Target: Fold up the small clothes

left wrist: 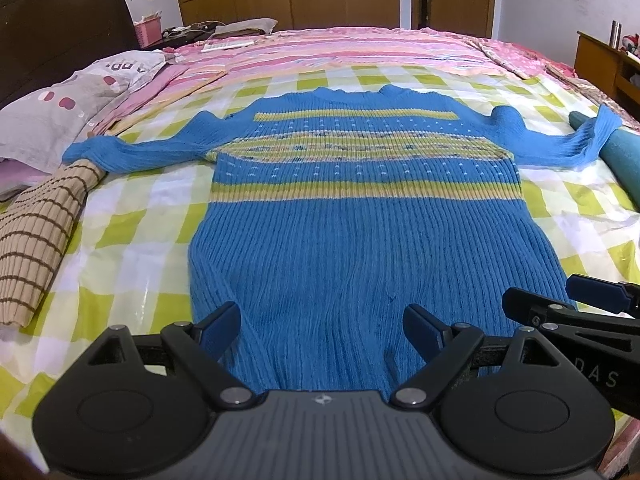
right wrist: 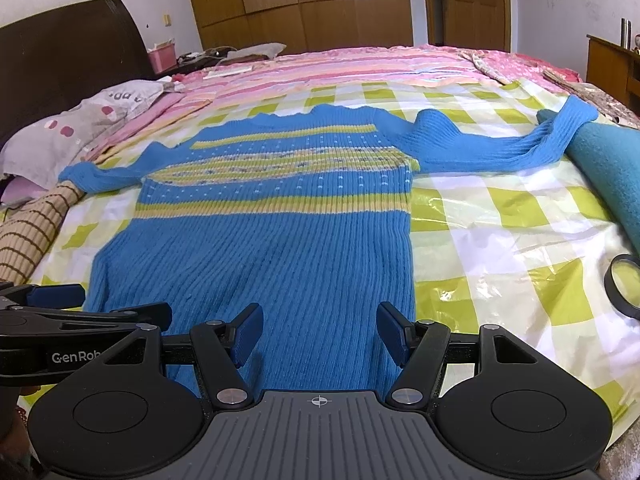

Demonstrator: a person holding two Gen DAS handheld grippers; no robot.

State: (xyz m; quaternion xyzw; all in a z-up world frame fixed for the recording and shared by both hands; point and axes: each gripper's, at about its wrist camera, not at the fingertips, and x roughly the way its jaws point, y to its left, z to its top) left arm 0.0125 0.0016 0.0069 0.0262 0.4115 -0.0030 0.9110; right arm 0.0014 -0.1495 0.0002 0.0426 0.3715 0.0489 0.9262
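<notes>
A blue ribbed sweater [left wrist: 344,240] [right wrist: 260,240] with yellow-green bands lies flat on the checked bed cover, collar at the far side and both sleeves spread outward. My left gripper [left wrist: 322,330] hovers over the sweater's near hem, its blue-padded jaws wide open and bare. My right gripper [right wrist: 320,334] is also open over the hem, further right, nothing between its pads. Each gripper shows at the edge of the other's view: the right gripper [left wrist: 560,300], the left gripper [right wrist: 104,300]. The hem itself is hidden under the gripper bodies.
A beige striped garment [left wrist: 36,236] lies at the left under the sleeve cuff, a teal rolled cloth [left wrist: 616,152] at the right. Pillows [left wrist: 60,104] lie at the far left by the dark headboard. A black ring [right wrist: 626,284] lies on the cover at the right.
</notes>
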